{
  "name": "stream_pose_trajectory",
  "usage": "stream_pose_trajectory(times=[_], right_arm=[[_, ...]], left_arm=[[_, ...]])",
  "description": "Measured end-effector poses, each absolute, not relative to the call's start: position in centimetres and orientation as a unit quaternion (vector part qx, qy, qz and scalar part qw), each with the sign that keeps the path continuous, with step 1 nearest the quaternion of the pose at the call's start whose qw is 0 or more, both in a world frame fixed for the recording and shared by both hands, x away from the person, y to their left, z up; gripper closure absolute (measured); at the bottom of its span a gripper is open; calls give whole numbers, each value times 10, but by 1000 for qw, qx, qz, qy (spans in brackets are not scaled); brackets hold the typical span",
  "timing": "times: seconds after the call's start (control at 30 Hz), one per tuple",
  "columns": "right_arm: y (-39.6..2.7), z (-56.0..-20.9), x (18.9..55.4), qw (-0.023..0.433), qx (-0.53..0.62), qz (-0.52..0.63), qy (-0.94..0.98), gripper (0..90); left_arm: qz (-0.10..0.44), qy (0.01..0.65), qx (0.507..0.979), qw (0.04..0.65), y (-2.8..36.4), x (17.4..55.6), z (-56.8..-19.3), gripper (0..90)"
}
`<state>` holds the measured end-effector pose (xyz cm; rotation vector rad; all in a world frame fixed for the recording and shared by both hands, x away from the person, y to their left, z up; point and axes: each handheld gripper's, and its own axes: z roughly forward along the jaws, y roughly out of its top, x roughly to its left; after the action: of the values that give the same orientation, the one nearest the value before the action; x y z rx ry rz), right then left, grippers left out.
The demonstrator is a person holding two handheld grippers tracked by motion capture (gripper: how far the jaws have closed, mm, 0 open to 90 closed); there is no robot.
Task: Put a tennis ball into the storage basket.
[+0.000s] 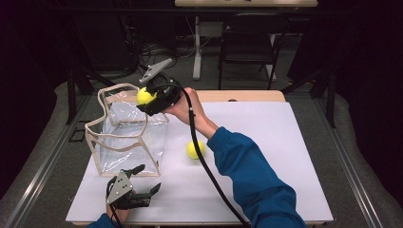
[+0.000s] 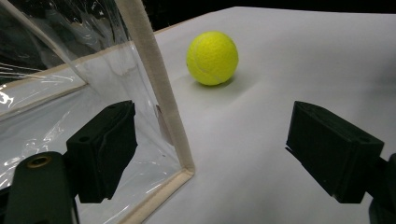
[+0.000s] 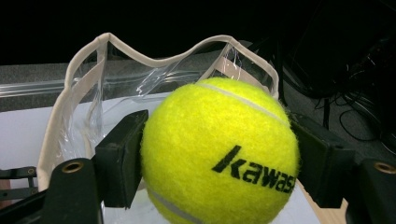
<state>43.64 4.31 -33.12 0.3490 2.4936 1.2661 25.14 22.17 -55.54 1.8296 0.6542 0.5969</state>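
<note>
A person in blue sleeves works two hand-held grippers at a white-topped table [image 1: 266, 156], apparently loading tennis balls into a clear plastic bag [image 1: 126, 135]. Left of centre in the high view, the right gripper [image 1: 148, 100] hangs over the bag's open mouth, its jaws clamped on either side of a yellow tennis ball [image 1: 145, 96]; the right gripper view puts that ball [image 3: 219, 154] at centre frame, pinched at its widest, with the bag's cream-trimmed rim [image 3: 154, 58] curving behind it in the upper half, which suggests the ball is lined up to be let go inside. At lower left of the high view, the left gripper [image 1: 147, 179] rests on the table beside the bag's near corner, jaws spread wide and gripping nothing; in the left gripper view one jaw stands against the clear wall, perhaps to steady the bag. A second tennis ball [image 1: 195, 149] waits on the table just right of the bag, seen too at upper centre of the left gripper view [image 2: 212, 58].
</note>
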Motion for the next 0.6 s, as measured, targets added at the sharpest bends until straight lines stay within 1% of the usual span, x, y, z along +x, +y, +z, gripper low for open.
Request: stream_pose_trajectory(times=[0.6], right_arm=[[59, -330, 430, 166, 109, 447, 872, 260]], left_arm=[[249, 272, 765, 527, 222, 251, -555, 157]])
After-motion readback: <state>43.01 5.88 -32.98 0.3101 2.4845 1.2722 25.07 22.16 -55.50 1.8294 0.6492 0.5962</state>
